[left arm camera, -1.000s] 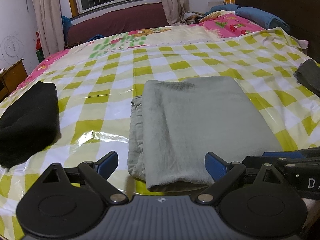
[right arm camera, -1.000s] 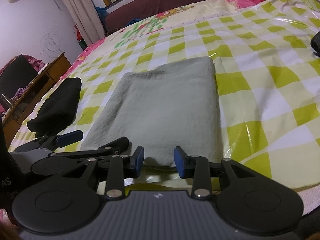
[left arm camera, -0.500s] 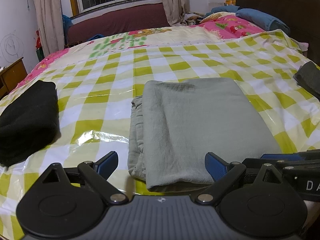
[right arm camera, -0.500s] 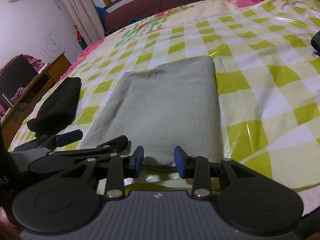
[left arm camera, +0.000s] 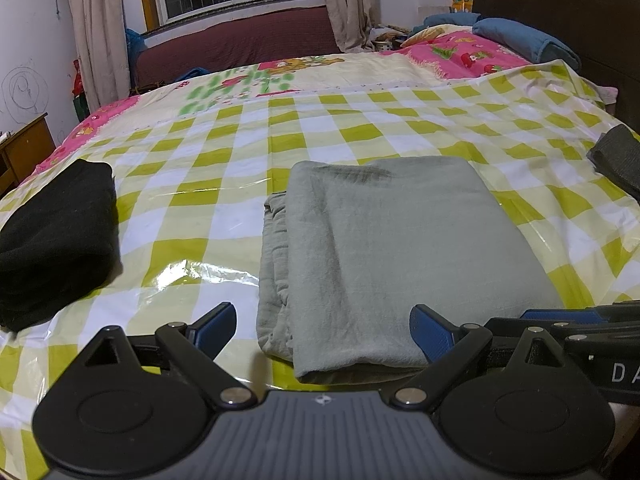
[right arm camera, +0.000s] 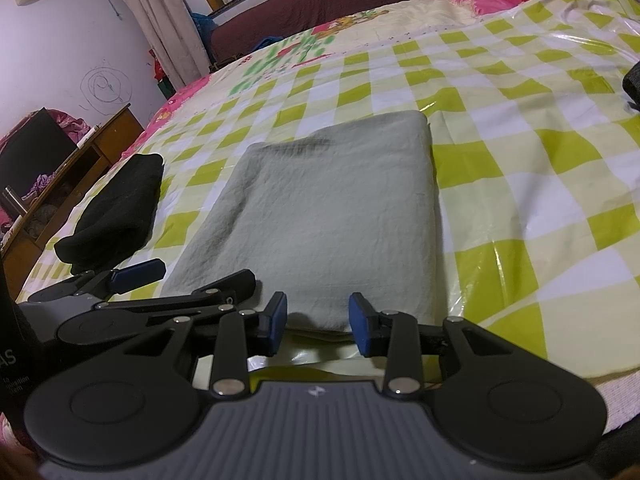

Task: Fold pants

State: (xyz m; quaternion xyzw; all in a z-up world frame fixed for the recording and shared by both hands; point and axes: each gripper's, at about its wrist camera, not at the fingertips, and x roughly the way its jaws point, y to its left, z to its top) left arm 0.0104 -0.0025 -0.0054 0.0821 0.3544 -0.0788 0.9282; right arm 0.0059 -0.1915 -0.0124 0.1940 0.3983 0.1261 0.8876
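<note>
Pants [left arm camera: 396,256] lay as a compact grey-green rectangle on the checked plastic sheet [left arm camera: 224,152] covering the bed, several layers stacked, with the layered edges showing along the side toward 9 o'clock in the left wrist view. Top face looked flat, only faint creases; near edge sat just beyond both tools. Left gripper [left arm camera: 322,330] stood wide apart, pads clear of the cloth, nothing between them. Right gripper [right arm camera: 318,322] was partly parted, its pads just short of the near hem and not pressing on it; nothing grasped. Judgement: folding appeared essentially complete, since no leg or waistband hung loose and the bundle was squared. Remaining work, if any, seemed limited to tidying the slightly uneven layers at the 9 o'clock side or moving the bundle aside. Black folded garment [left arm camera: 56,240] rested well apart at 9 o'clock; a dark grey one [left arm camera: 618,158] lay at 2 o'clock near the sheet's edge.
</note>
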